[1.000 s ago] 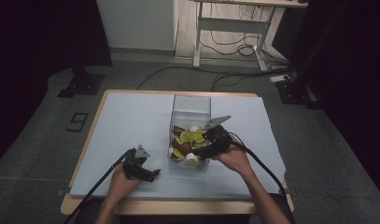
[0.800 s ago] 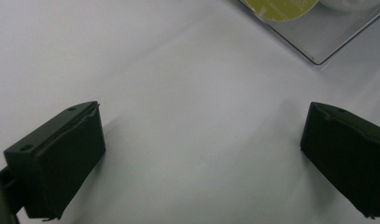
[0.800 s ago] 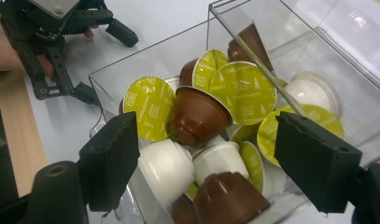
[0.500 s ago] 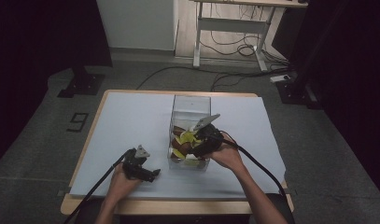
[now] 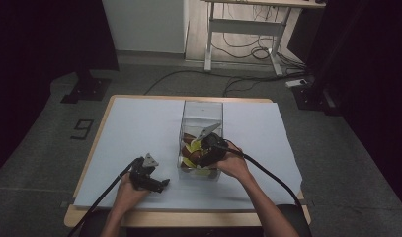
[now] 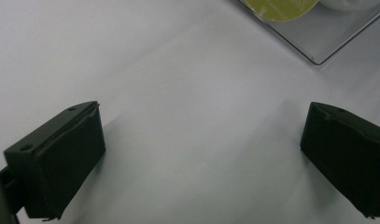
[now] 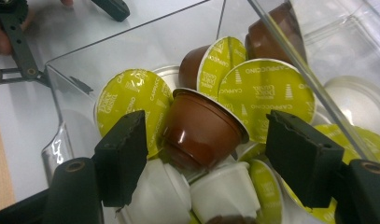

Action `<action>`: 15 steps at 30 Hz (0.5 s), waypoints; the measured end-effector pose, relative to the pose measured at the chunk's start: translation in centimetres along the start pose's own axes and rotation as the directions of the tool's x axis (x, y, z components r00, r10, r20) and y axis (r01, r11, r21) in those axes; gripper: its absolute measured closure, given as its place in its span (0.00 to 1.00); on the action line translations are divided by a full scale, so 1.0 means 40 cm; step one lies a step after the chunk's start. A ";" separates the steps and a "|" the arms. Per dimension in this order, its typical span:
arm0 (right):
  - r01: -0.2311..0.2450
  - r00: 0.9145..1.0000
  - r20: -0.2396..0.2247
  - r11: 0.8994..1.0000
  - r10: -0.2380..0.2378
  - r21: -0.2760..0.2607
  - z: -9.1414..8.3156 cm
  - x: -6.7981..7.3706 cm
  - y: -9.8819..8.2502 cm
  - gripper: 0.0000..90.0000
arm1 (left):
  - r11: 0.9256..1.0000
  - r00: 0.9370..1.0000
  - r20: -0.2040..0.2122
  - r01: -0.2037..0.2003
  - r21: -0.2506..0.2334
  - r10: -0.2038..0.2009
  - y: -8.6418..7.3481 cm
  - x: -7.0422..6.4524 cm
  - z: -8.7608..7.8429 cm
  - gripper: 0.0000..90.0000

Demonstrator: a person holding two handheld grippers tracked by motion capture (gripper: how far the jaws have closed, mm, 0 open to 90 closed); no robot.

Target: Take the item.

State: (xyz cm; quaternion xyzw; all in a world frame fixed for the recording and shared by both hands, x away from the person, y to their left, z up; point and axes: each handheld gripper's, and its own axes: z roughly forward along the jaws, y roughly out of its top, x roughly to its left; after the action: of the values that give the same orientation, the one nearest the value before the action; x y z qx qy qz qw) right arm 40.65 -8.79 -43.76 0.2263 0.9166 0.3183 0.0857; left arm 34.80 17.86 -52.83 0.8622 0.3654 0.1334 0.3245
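White tabletop [image 5: 139, 128] bears a clear plastic box [image 7: 131, 42], where the wide-open, empty right gripper [image 7: 206, 154] should straddle the brown capsule [image 7: 201, 130] squarely; left gripper [image 6: 201, 154] gapes idle

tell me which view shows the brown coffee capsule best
The right gripper view: the brown capsule lies on its side between the open right gripper jaws, atop other pods in the clear box. The high view shows only small dark shapes; the left gripper view catches just a box corner.
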 end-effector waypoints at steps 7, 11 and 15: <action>0.006 1.000 -0.003 0.999 -0.006 0.036 0.033 0.001 0.000 0.37 | 1.000 1.000 0.000 0.000 -0.001 0.000 0.000 0.000 0.000 0.00; 0.013 1.000 0.011 0.999 -0.013 0.048 0.046 0.003 0.007 0.39 | 1.000 1.000 -0.002 0.000 0.000 0.000 0.000 0.000 0.000 0.00; 0.011 1.000 0.005 0.998 -0.011 0.060 0.048 0.002 0.009 0.42 | 1.000 1.000 -0.002 0.000 0.000 0.000 0.000 0.000 0.000 0.00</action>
State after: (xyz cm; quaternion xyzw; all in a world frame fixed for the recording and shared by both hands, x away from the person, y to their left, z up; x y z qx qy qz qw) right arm 41.29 -7.45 -45.05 0.2246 0.9267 0.2897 0.0829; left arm 34.79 17.84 -52.84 0.8620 0.3657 0.1342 0.3243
